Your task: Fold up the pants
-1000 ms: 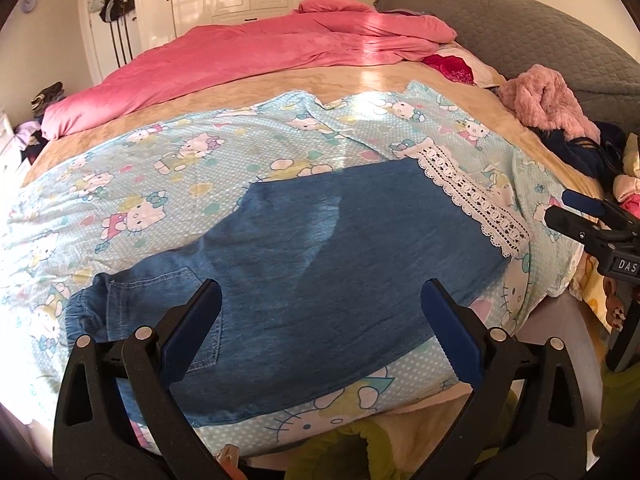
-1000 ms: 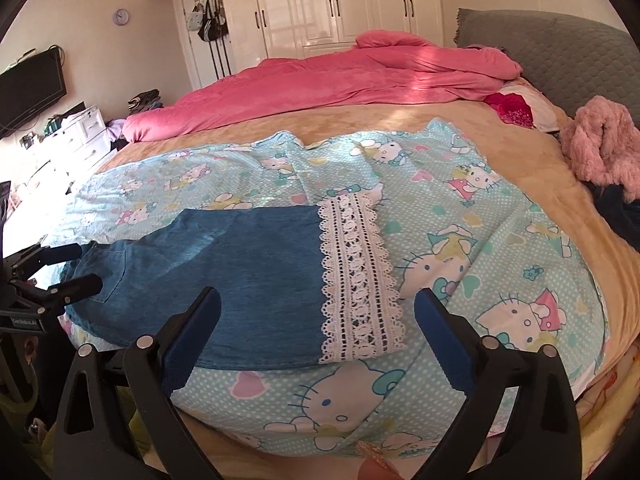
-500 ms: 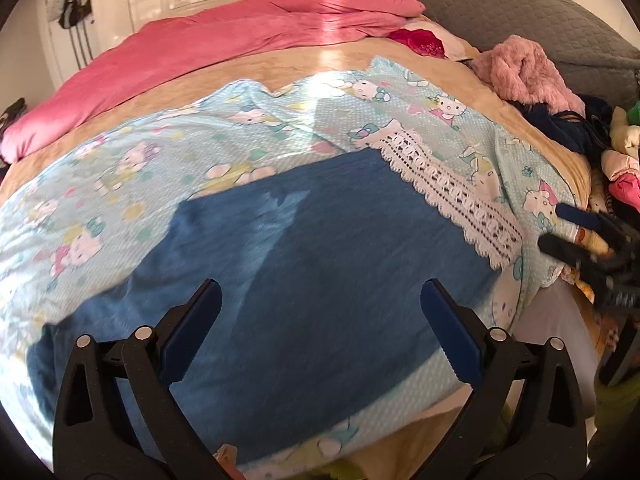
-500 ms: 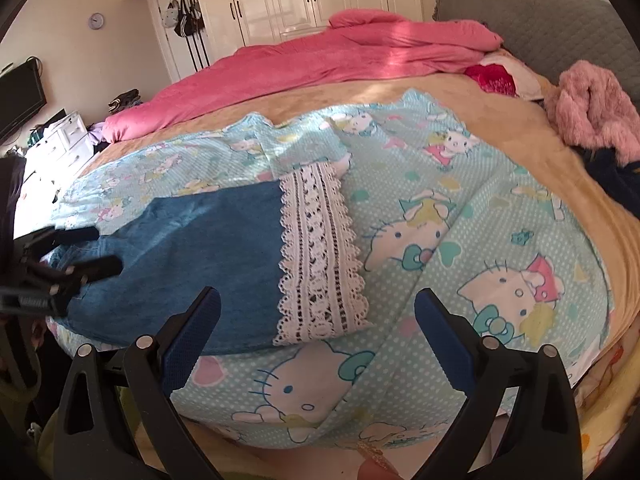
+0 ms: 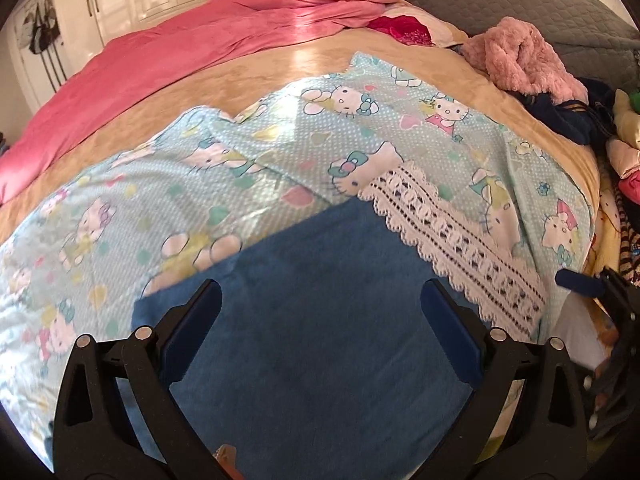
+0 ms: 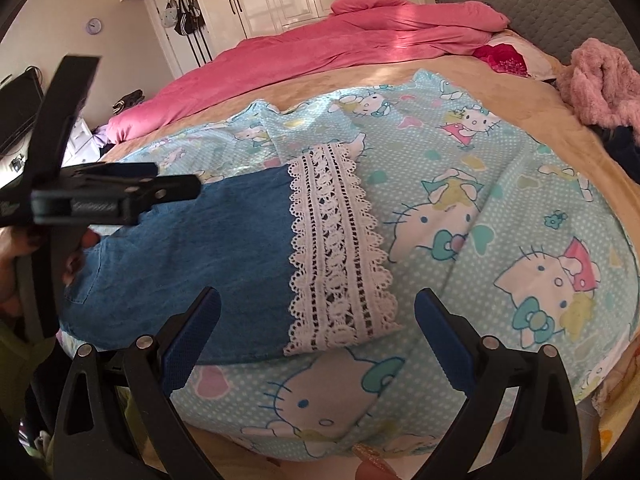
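Pants (image 6: pixel 192 264) lie flat near the bed's (image 5: pixel 256 72) front edge on the sheet (image 6: pixel 500 208), lace hem (image 6: pixel 336 248) toward the right. My left gripper (image 5: pixel 320 320) hovers over the denim mid-section, jaws apart, nothing held. Right gripper (image 6: pixel 316 320) sits at the hem's front corner, jaws apart too. Risk as I see it: pinching the sheet together with the hem, dragging both. The lace looks snaggy, and an uneven two-point grab would skew the fold.
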The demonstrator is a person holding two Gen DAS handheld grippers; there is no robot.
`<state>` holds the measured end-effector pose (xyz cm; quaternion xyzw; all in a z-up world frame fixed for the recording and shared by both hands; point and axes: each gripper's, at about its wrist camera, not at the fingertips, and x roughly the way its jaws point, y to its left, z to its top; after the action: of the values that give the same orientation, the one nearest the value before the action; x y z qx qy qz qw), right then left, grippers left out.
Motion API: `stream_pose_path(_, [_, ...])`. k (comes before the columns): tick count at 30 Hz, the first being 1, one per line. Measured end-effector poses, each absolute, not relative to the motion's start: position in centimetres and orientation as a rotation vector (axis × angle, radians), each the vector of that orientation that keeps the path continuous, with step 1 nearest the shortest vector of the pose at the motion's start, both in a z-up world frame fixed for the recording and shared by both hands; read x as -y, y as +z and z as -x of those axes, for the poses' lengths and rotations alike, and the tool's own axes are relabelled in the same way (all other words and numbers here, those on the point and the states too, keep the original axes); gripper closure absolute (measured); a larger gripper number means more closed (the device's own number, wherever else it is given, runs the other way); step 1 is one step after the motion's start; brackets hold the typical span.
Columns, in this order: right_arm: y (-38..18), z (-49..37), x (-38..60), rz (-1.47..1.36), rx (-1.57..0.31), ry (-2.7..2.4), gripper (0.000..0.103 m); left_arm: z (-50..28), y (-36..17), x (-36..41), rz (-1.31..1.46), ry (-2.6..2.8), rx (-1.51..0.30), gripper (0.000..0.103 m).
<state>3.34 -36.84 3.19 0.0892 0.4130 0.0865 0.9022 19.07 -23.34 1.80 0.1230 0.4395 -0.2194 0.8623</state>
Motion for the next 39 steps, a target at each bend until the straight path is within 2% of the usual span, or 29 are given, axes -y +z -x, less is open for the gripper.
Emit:
stream_pose_path(16, [0.3, -5.2, 37.4, -0.284, -0.894, 0.188, 0.006, -26.5, -4.0, 26.4, -0.370, -0.515, -0.946, 0.012])
stream_pose_path(18, [0.0, -5.5, 37.4, -0.295, -0.904, 0.185, 0.006, -26.8, -4.8, 26.7, -0.364, -0.539, -0.967, 0.022])
stream_pose_path(19, [-0.1, -5.7, 37.3, -0.293, -0.905, 0.184, 0.007, -26.9, -5.2, 26.9, -0.347, -0.562, -0.984, 0.035])
stream_pose_path(20, [-0.1, -5.7, 37.2, -0.288, -0.904, 0.183, 0.019, -26.8, -5.6, 27.0, -0.324, -0.581, -0.999, 0.043])
stream_pose_path(21, [-0.1, -5.8, 37.1, -0.277, -0.906, 0.180, 0.030, -26.6, -5.8, 27.1, -0.317, -0.586, -0.998, 0.046])
stream_pose_path(22, [-0.1, -5.9, 37.0, -0.265, -0.908, 0.175, 0.033, -26.4, -6.0, 27.3, -0.319, -0.593, -0.993, 0.054])
stream_pose_path(24, [-0.2, -6.1, 36.8, -0.252, -0.910, 0.184, 0.055, -26.0, -5.9, 27.6, -0.318, -0.608, -0.988, 0.064])
stream_pose_path(25, [-0.3, -6.3, 36.7, -0.248, -0.911, 0.192, 0.059, -25.9, -5.8, 27.7, -0.317, -0.612, -0.988, 0.074])
stream_pose_path(26, [-0.3, -6.4, 36.6, -0.245, -0.910, 0.204, 0.070, -25.7, -5.8, 27.8, -0.321, -0.607, -0.989, 0.087])
stream_pose_path(27, [-0.4, -6.4, 36.5, -0.248, -0.912, 0.220, 0.076, -25.7, -5.7, 28.0, -0.325, -0.601, -0.993, 0.093])
stream_pose_path(32, [1.3, -6.2, 34.9, -0.219, -0.862, 0.267, 0.078, -25.4, -5.2, 27.3, -0.261, -0.593, -0.989, 0.100])
stream_pose_path(39, [4.4, -6.3, 31.1, -0.118, -0.796, 0.341, 0.078, -24.9, -3.4, 23.3, -0.066, -0.651, -0.948, 0.102])
